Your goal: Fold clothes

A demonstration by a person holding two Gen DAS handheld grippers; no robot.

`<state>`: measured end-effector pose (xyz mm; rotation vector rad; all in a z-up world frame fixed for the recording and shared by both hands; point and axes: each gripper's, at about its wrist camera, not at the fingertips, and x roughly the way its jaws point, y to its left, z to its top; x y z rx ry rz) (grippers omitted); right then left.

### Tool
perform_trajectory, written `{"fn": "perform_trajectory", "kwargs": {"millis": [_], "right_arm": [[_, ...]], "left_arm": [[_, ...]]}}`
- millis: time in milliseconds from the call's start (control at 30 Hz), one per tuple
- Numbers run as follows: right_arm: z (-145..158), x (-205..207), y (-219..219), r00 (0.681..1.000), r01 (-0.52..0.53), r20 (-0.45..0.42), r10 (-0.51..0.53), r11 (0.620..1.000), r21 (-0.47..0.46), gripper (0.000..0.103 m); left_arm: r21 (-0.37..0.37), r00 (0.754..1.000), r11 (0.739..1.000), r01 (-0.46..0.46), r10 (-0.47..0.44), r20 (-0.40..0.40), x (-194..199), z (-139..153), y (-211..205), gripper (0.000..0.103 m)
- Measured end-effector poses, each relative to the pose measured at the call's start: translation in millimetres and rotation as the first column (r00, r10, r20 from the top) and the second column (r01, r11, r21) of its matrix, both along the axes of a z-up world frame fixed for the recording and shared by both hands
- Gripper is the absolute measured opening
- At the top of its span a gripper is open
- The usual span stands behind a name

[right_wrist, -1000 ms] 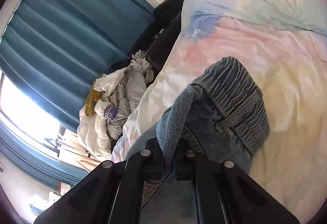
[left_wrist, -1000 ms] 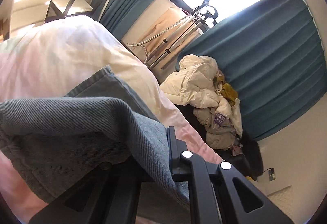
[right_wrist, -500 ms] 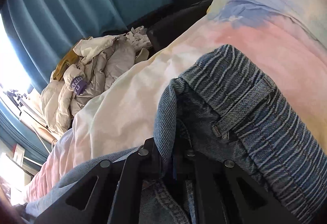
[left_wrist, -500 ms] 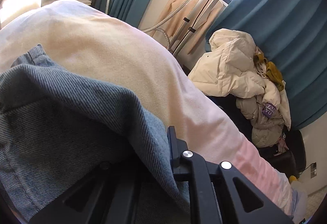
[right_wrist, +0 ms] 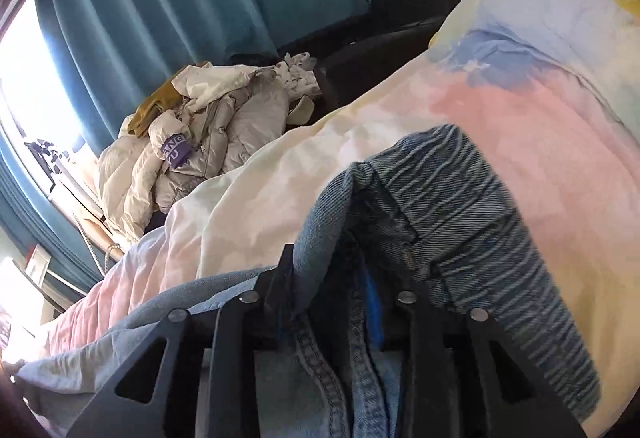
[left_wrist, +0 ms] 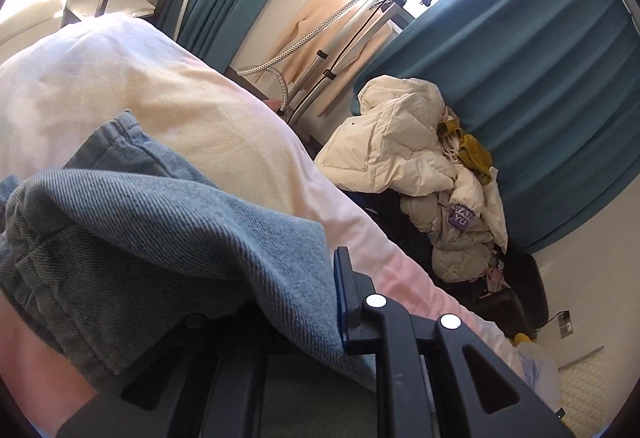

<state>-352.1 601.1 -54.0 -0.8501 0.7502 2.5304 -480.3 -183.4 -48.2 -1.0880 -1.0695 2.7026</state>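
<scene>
Blue denim fills the near part of both views: one pair of jeans (right_wrist: 472,222), washed pale on its broad panels and darker where the elastic waistband is gathered into ribbed folds. It lies on a bed cover (right_wrist: 540,126) blotched in pink, cream, yellow and pale blue, and is lifted at two places where the tools grip it.

In the right wrist view the right gripper (right_wrist: 328,298) has its two black fingers a little apart with a thick bunch of waistband and seam clamped between them; the ribbed band spills over to the right of the fingers. In the left wrist view the left gripper (left_wrist: 280,302) is draped by a smoother denim panel (left_wrist: 168,222) that hides the left finger. Only the right finger, with a blue pad, shows against the cloth, which passes between the fingers, so they look clamped on it.

Far from the bed, one heap of cream padded jackets (left_wrist: 404,154) rests on a black seat (right_wrist: 400,10) against two teal curtains (left_wrist: 532,78). One garment steamer pole (left_wrist: 352,34) stands left of the heap.
</scene>
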Motion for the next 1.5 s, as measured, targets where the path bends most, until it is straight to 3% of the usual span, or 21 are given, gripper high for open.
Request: {"fn": "perform_trajectory", "kwargs": {"millis": [100, 167, 300, 433, 533, 667, 833, 900, 967, 1033, 1067, 1133, 1167, 1200, 1333, 1500], "right_arm": [[11, 24, 1, 1.000, -0.023, -0.008, 0.023, 1.000, 0.003, 0.041], [16, 41, 0, 0.999, -0.035, 0.008, 0.035, 0.999, 0.009, 0.044], [24, 76, -2, 0.998, -0.055, 0.010, 0.055, 0.998, -0.009, 0.057], [16, 110, 1, 0.997, -0.078, -0.010, 0.078, 0.989, -0.128, 0.078], [-3, 128, 3, 0.997, -0.074, 0.002, 0.077, 0.966, -0.246, 0.079], [-37, 139, 6, 0.998, -0.044, 0.029, 0.062, 0.909, -0.415, 0.079], [-73, 130, 18, 1.000, -0.008, 0.005, 0.013, 0.848, -0.530, 0.079], [-83, 121, 24, 1.000, 0.003, -0.020, -0.017, 0.827, -0.562, 0.079], [-86, 113, 25, 0.999, 0.028, -0.015, -0.044, 0.834, -0.551, 0.079], [-85, 107, 23, 0.997, 0.048, -0.023, -0.070, 0.853, -0.520, 0.078], [-80, 105, 19, 0.997, 0.061, -0.016, -0.078, 0.877, -0.476, 0.068], [-70, 103, 12, 0.996, 0.084, 0.000, -0.092, 0.914, -0.398, 0.051], [-65, 103, 10, 0.996, 0.091, 0.010, -0.094, 0.923, -0.373, 0.033], [-56, 108, 9, 0.996, 0.084, 0.000, -0.090, 0.927, -0.366, 0.029], [-20, 128, 7, 0.996, 0.054, -0.042, -0.073, 0.938, -0.341, 0.025], [25, 152, 3, 0.994, 0.019, -0.094, -0.050, 0.951, -0.308, 0.023]], "left_arm": [[0.061, 1.000, 0.998, -0.013, 0.012, 0.004, 29, 3, -10, 0.029], [0.084, 1.000, 0.996, -0.027, 0.026, 0.003, 47, 5, -17, 0.053], [0.131, 0.998, 0.989, -0.065, 0.062, 0.029, 85, -3, -35, 0.055], [0.271, 0.990, 0.959, -0.077, 0.041, 0.134, 109, -45, -39, 0.055], [0.304, 0.983, 0.949, -0.079, 0.024, 0.179, 117, -72, -27, 0.055], [0.363, 0.983, 0.930, -0.067, -0.001, 0.184, 104, -93, -8, 0.055], [0.408, 0.988, 0.910, -0.073, 0.011, 0.153, 82, -111, 4, 0.055], [0.388, 0.992, 0.920, -0.059, 0.011, 0.126, 71, -111, 7, 0.055], [0.345, 0.992, 0.936, -0.063, 0.020, 0.126, 61, -108, 12, 0.055], [0.289, 0.991, 0.955, -0.070, 0.033, 0.130, 52, -103, 18, 0.049], [0.256, 0.992, 0.964, -0.072, 0.042, 0.119, 53, -99, 21, 0.036], [0.190, 0.993, 0.979, -0.077, 0.059, 0.097, 53, -89, 28, 0.026], [0.185, 0.994, 0.980, -0.078, 0.062, 0.091, 55, -83, 29, 0.018], [0.181, 0.994, 0.980, -0.080, 0.065, 0.085, 57, -78, 29, 0.015], [0.115, 0.997, 0.992, -0.056, 0.050, 0.060, 68, -41, 38, 0.012], [0.087, 0.999, 0.996, -0.010, 0.007, 0.034, 102, 9, 31, 0.011]]}}
